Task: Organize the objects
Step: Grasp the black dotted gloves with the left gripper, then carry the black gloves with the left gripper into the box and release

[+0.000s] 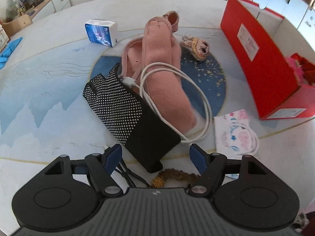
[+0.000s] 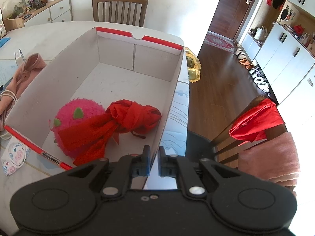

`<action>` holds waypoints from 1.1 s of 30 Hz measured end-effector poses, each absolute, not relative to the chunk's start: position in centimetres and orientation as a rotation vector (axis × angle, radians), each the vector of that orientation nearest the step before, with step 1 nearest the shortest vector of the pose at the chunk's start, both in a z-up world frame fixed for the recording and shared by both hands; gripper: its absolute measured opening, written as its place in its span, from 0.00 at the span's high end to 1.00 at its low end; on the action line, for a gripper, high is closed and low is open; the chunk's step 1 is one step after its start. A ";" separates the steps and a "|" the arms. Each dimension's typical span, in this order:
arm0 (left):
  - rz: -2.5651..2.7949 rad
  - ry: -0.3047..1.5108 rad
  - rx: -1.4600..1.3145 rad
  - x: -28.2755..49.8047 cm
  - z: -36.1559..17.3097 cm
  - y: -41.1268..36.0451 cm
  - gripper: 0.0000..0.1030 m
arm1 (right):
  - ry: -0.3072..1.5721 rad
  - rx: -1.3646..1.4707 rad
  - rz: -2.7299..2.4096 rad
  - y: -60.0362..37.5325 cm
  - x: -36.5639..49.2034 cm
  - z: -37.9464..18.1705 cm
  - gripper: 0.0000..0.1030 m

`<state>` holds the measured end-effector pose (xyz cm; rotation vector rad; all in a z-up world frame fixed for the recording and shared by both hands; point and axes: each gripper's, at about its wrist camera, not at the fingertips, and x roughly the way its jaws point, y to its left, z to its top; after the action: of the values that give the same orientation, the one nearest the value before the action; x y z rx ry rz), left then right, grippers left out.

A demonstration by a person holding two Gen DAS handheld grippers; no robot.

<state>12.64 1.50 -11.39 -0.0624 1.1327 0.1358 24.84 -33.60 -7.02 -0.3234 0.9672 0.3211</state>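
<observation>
While the left gripper point(image 1: 156, 156) is held wide above the black dotted glove point(image 1: 126, 114) on the worktop point(image 1: 49, 90), the right gripper point(image 2: 153, 155) is clamped on the near wall of the red box point(image 2: 173, 90), in which a pink plush toy point(image 2: 78, 112) and red cloth point(image 2: 133, 116) are contained.

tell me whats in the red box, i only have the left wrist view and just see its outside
Observer: A pink plush ball lies on the box floor at the near end.
Operator: anything else in there
Observer: A knotted red cloth beside it, one end draped over the ball.
Operator: wheres the right gripper
Observer: The right gripper is shut on the box's near right wall, the wall between its fingers.
Operator: room left for the glove
Observer: Yes, the far half of the box floor is bare.
</observation>
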 end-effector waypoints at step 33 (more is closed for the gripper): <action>0.082 0.916 -0.106 12.1 -2.8 4.1 0.97 | 0.966 -0.325 0.317 -33.3 25.0 -7.1 0.94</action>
<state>12.11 4.11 -2.83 -0.1059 0.9163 0.0820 24.95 -33.27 -7.07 -0.3245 0.9660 0.3174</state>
